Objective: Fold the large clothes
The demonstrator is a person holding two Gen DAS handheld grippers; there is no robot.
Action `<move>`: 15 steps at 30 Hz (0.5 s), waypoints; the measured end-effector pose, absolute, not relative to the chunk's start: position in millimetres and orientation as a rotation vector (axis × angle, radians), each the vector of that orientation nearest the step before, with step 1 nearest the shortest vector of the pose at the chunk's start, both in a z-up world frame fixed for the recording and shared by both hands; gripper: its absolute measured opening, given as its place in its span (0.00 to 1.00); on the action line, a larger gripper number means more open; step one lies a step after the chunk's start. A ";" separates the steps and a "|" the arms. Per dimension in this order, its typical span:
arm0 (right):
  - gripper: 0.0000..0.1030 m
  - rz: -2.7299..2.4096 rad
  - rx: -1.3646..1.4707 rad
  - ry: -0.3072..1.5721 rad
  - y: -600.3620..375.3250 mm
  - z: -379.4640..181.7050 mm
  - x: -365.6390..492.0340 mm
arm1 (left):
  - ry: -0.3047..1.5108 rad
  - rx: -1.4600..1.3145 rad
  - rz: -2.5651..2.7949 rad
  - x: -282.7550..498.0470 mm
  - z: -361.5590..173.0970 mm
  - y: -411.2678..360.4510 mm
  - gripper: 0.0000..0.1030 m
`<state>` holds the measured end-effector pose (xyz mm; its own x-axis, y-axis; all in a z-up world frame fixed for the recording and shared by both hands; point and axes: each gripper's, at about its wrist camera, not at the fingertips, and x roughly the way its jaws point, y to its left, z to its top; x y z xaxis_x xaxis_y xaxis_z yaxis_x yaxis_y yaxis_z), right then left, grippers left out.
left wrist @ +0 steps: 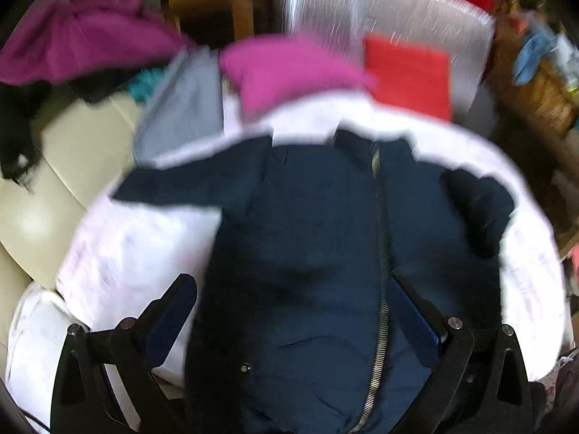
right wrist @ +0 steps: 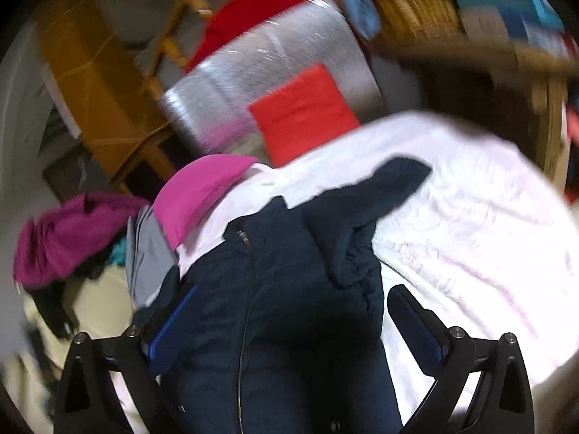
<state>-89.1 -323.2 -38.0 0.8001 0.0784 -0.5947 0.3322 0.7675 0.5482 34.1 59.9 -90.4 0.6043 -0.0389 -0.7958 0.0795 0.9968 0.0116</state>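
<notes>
A navy zip-up jacket (left wrist: 311, 224) lies spread on a white sheet (left wrist: 144, 246), zipper up, sleeves out to both sides. My left gripper (left wrist: 293, 307) is open above its lower body, fingers wide apart. In the right wrist view the jacket (right wrist: 289, 289) lies with its right sleeve (right wrist: 383, 188) stretched across the white sheet (right wrist: 470, 224). My right gripper (right wrist: 293, 318) is open, straddling the jacket's lower right side, holding nothing.
A folded pink garment (left wrist: 289, 68), a grey one (left wrist: 181, 108) and a red one (left wrist: 409, 72) lie beyond the jacket. A magenta heap (left wrist: 79, 39) sits at far left. A silver-wrapped block (right wrist: 267, 72), wooden furniture (right wrist: 101, 90) and a wicker basket (right wrist: 416, 11) stand behind.
</notes>
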 end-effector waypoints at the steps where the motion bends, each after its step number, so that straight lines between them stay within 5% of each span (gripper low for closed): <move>1: 1.00 -0.165 0.746 0.657 -343.1 -51.5 -76.2 | 0.952 0.074 -0.038 49.6 -108.8 56.0 1.00; 8: 1.00 -0.191 0.996 0.729 -429.9 -130.5 1.7 | 0.980 0.150 0.027 119.9 -162.4 25.1 1.00; 15: 0.87 -0.226 1.101 0.734 -469.5 -187.0 72.3 | 0.907 0.187 -0.002 150.1 -171.9 -12.9 1.00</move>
